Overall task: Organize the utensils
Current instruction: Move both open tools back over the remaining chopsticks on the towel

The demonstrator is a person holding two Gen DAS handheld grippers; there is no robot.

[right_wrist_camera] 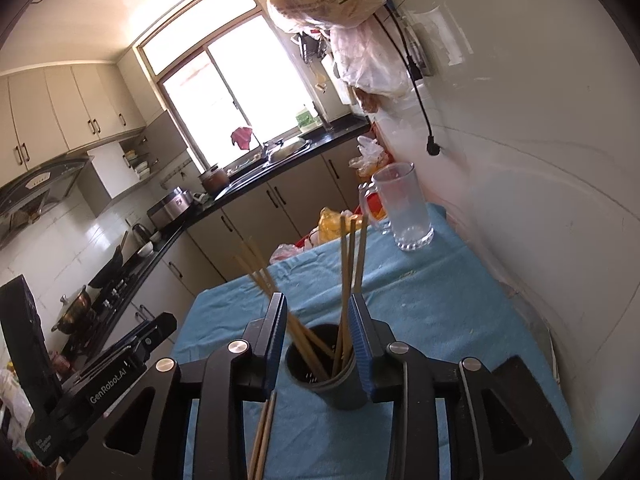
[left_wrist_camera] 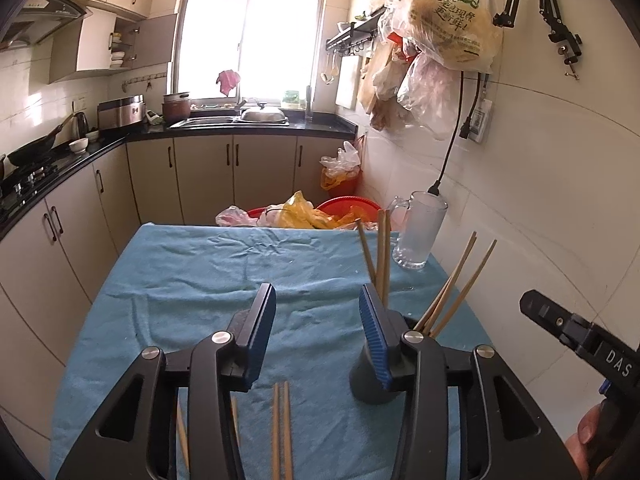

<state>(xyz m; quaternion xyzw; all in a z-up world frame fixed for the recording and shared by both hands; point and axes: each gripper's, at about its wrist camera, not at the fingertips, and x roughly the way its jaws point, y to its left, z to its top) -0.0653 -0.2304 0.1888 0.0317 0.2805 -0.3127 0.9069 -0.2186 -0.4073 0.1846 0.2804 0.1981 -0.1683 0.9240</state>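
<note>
Chopsticks (right_wrist_camera: 348, 280) stand in the dark holder (right_wrist_camera: 324, 376); both hand-held grippers gape part-open, gripping nothing

We note a blue cloth (left_wrist_camera: 192, 280) covering the table. A clear glass mug (left_wrist_camera: 419, 229) stands upright at its far right corner, near the white wall. Beyond the table edge sit red basins (left_wrist_camera: 347, 206) holding crumpled plastic bags. Filled bags (left_wrist_camera: 448, 24) hang high on the wall. A wok (left_wrist_camera: 34, 148) rests on the stove.
</note>
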